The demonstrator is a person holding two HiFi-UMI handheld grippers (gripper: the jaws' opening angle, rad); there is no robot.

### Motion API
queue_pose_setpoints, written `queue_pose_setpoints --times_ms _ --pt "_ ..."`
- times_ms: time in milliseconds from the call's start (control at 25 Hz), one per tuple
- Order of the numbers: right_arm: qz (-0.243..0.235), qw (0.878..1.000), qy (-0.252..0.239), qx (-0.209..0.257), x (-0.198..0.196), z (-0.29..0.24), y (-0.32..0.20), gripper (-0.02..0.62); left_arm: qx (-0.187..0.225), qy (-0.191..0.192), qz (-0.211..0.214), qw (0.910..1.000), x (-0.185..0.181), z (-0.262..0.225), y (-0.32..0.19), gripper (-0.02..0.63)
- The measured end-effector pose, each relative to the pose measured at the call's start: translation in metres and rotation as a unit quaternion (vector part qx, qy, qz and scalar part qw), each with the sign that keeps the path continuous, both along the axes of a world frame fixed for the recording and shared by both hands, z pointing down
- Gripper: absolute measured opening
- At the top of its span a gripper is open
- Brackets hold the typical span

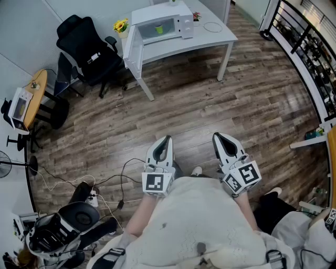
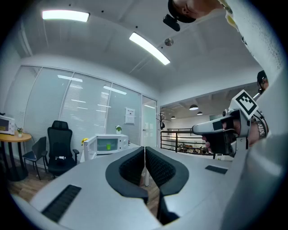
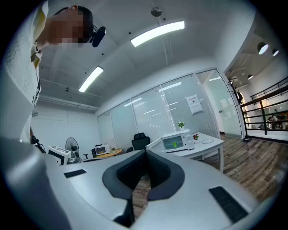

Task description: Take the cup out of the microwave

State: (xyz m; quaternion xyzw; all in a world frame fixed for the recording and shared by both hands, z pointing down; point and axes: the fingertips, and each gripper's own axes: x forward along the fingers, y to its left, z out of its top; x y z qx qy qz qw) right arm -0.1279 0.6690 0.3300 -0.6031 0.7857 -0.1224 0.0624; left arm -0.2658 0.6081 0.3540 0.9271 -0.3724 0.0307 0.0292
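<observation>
A white microwave (image 1: pixel 176 11) stands on a white table (image 1: pixel 210 37) far across the room, with its door (image 1: pixel 132 50) swung open to the left. A green cup (image 1: pixel 159 29) sits inside it. The microwave (image 2: pixel 108 144) (image 3: pixel 175 142) and the cup (image 2: pixel 108 146) (image 3: pixel 175 144) also show small in both gripper views. My left gripper (image 1: pixel 167 138) (image 2: pixel 144 147) and right gripper (image 1: pixel 217 136) (image 3: pixel 146 151) are held level side by side close to the person's body, far from the table. Both are shut with nothing between their jaws.
Wooden floor lies between me and the table. A black office chair (image 1: pixel 86 47) stands left of the table, and yellow flowers (image 1: pixel 121 25) sit by the microwave. A round wooden table (image 1: pixel 34 94) with a second microwave (image 1: pixel 18 107) is at the left. Cables and a power strip (image 1: pixel 92 198) lie near the person's feet. A black railing (image 1: pixel 310 47) runs along the right.
</observation>
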Motion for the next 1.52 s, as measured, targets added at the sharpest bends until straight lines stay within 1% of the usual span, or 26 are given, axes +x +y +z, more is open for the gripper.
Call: queue_pose_setpoints --times_ms 160,280,440,560,760,800,880,960,1080,1360,1440,1520 --pt "-0.005 1.000 0.000 0.000 -0.001 -0.003 0.002 0.008 0.002 0.001 0.004 1.0000 0.005 -0.005 0.003 0.023" --pt "-0.007 1.000 0.000 0.000 0.001 0.001 0.002 0.008 -0.003 0.002 -0.004 1.0000 0.006 -0.002 0.003 0.023" --pt "-0.008 1.000 -0.003 -0.002 0.006 0.006 0.000 0.008 0.003 0.005 -0.002 1.0000 0.011 0.001 0.001 0.025" --pt "-0.007 1.000 -0.004 -0.002 0.009 0.005 -0.001 0.008 -0.003 0.001 -0.018 0.9998 0.009 0.000 -0.002 0.026" --pt "-0.007 1.000 -0.001 -0.002 0.014 0.004 0.001 0.006 -0.001 0.012 -0.015 0.9998 0.014 -0.003 0.000 0.029" --pt "-0.007 1.000 -0.001 -0.002 0.015 0.004 0.001 0.006 -0.002 0.011 -0.020 0.9997 0.014 -0.002 0.000 0.036" --pt "-0.005 1.000 -0.003 -0.002 0.018 0.007 0.003 0.008 0.001 0.009 -0.023 0.9997 0.015 0.002 0.001 0.080" --pt "-0.004 1.000 -0.004 -0.002 0.022 0.009 0.004 0.008 0.004 0.009 -0.024 0.9997 0.018 0.003 0.002 0.108" --pt "-0.003 1.000 0.000 -0.004 0.026 0.010 0.000 0.008 0.004 0.008 -0.029 0.9995 0.022 -0.004 -0.004 0.127" --pt "-0.015 1.000 0.004 -0.004 0.035 0.015 -0.019 0.008 0.000 0.003 -0.043 0.9991 0.030 0.005 -0.020 0.143" --pt "-0.012 1.000 0.009 -0.008 0.038 0.019 -0.026 0.008 -0.001 0.007 -0.037 0.9993 0.033 0.013 -0.025 0.144" --pt "-0.004 1.000 0.010 -0.012 0.042 0.023 -0.027 0.008 -0.005 0.002 -0.033 0.9994 0.036 0.013 -0.028 0.144"
